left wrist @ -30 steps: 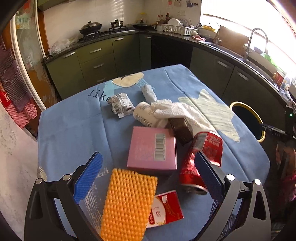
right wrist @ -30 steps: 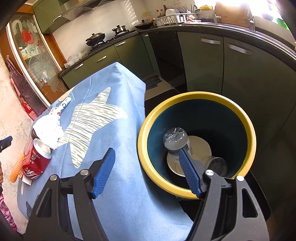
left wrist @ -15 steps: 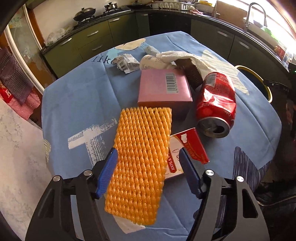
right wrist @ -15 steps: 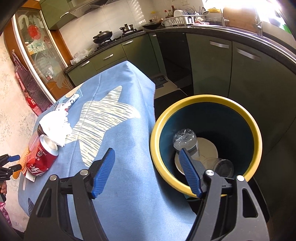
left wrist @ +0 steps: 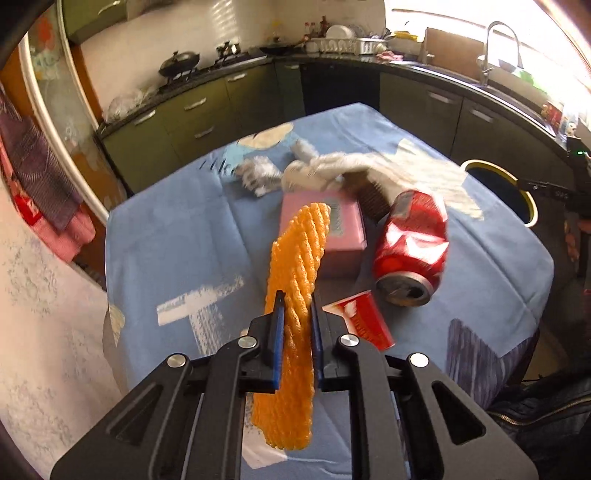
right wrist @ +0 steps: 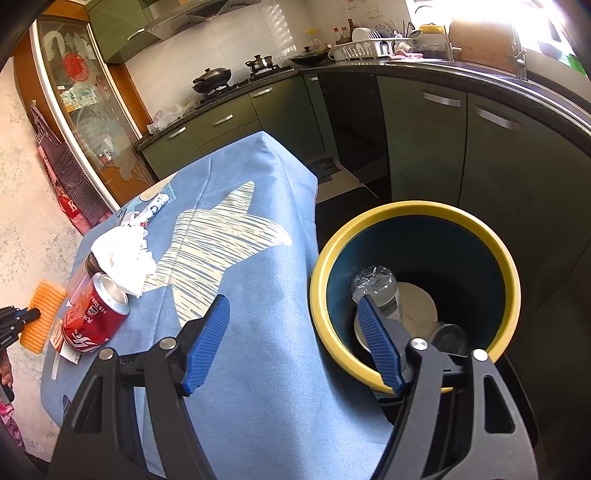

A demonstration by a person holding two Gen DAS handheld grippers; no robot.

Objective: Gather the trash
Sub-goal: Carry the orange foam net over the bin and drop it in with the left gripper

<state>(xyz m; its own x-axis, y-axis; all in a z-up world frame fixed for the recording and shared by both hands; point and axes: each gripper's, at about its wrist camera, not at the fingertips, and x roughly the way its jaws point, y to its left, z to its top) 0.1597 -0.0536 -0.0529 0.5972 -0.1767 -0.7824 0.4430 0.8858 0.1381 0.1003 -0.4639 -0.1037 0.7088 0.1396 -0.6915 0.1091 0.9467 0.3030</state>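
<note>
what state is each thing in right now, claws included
left claw: shut on orange foam net
orange foam net: pinched, folded on edge
right claw: open, empty
red can: dented, on its side, opened
pink box: closed, flat on the cloth
bin: uncovered, bottle inside

Green kitchen cabinets [right wrist: 424, 122], dark countertop [right wrist: 480, 70], white tiled wall [right wrist: 258, 33], bright window light

Blue star-print cloth [right wrist: 258, 332] covers the tabletop. Green cabinets [right wrist: 421, 140] run under a dark counter. Wok [right wrist: 211, 76] sits on the stove, dish rack [right wrist: 365, 46] near the faucet [left wrist: 495, 44]. Checked fabric [left wrist: 33, 173] hangs at left.
</note>
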